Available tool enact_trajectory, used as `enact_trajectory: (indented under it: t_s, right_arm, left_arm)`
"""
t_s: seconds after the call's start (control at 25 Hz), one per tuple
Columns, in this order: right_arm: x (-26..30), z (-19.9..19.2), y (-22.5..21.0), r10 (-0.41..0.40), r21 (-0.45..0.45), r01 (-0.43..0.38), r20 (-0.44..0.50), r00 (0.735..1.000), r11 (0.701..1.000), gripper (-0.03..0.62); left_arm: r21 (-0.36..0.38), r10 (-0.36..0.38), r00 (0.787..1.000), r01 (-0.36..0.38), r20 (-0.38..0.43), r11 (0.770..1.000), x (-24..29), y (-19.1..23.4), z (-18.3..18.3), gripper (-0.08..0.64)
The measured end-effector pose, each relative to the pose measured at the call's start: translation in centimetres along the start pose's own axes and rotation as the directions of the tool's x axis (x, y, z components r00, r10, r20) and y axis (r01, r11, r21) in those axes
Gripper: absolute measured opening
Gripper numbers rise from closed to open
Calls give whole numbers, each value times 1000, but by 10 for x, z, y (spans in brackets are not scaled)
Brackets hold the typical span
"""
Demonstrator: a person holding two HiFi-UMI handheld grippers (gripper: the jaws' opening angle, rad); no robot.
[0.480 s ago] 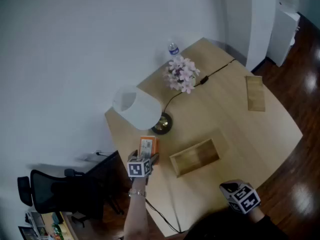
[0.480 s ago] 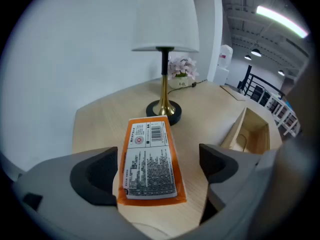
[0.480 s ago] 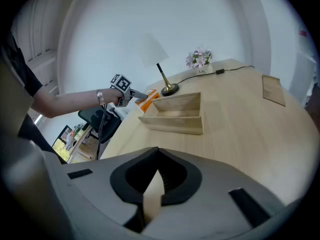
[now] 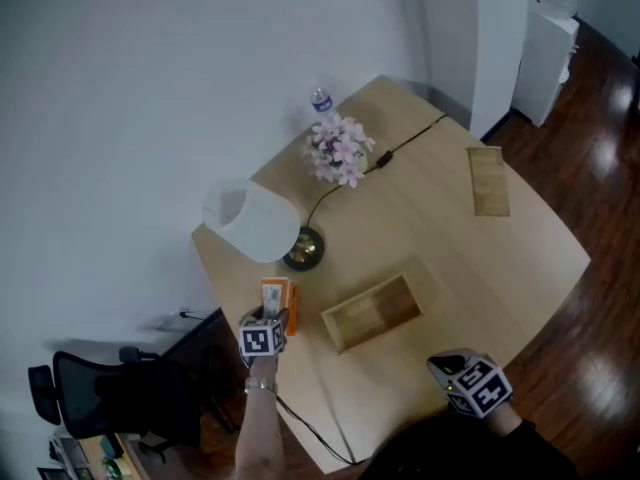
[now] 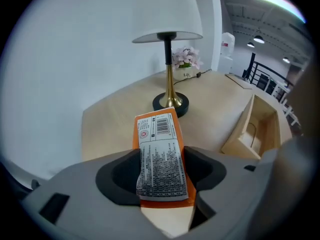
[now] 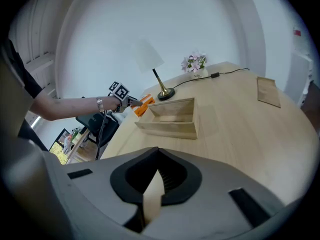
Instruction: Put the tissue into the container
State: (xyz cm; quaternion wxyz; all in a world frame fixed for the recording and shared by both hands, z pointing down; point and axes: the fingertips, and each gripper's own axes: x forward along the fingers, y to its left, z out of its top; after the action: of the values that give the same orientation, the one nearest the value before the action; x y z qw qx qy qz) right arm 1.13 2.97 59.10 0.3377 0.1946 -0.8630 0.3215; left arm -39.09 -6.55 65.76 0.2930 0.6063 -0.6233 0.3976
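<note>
An orange tissue pack (image 4: 275,296) with a printed white label lies at the table's near left corner, beside the lamp base. My left gripper (image 4: 272,316) is shut on its near end, and in the left gripper view the pack (image 5: 160,149) sits between the two pads. An open wooden container (image 4: 375,330) stands just right of the pack, and its side wall (image 5: 240,134) shows at the right of that view. My right gripper (image 4: 458,370) hovers at the table's front edge, away from the container (image 6: 167,129). Its jaws (image 6: 158,171) are shut on nothing.
A table lamp with a white shade (image 4: 250,220) and brass base (image 4: 303,250) stands behind the pack. A pink flower pot (image 4: 338,150), a water bottle (image 4: 320,100) and a black cable sit further back. A flat wooden board (image 4: 488,180) lies far right. An office chair (image 4: 100,393) stands left of the table.
The head view has slid a little to the left. Measured against the lamp and the container, the left gripper and the pack stand where they were.
</note>
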Motion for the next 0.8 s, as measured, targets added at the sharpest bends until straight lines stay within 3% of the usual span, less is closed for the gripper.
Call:
enact_trajectory:
  t_s: [0.24, 0.32, 0.4, 0.48, 0.6, 0.68, 0.8]
  right_arm:
    - [1, 5, 13, 7, -19, -7, 15, 1000, 1000, -12]
    - [2, 5, 15, 10, -22, -9, 20, 1000, 1000, -12]
    - [3, 4, 18, 14, -28, -13, 22, 1000, 1000, -12]
    - [2, 6, 20, 18, -35, -17, 31, 999, 999, -12]
    - [0, 5, 20, 13, -36, -12, 37, 999, 999, -12]
    - [-2, 4, 16, 4, -27, -3, 39, 999, 1000, -12]
    - [-8, 2, 8, -13, -4, 13, 45, 999, 1000, -12]
  left_arm:
    - [57, -21, 991, 14, 135, 998, -65, -10, 27, 272]
    - [124, -54, 977, 29, 206, 992, -95, -30, 48, 267]
    - [232, -112, 957, 49, 267, 971, -121, -63, 68, 264]
    - [372, -196, 935, 76, 297, 925, -138, -105, 85, 262]
    - [578, -334, 907, 131, 259, 805, -139, -168, 93, 262]
    - [652, -415, 888, 197, 198, 732, -129, -203, 89, 262]
    - [710, -477, 872, 270, 105, 650, -111, -236, 80, 262]
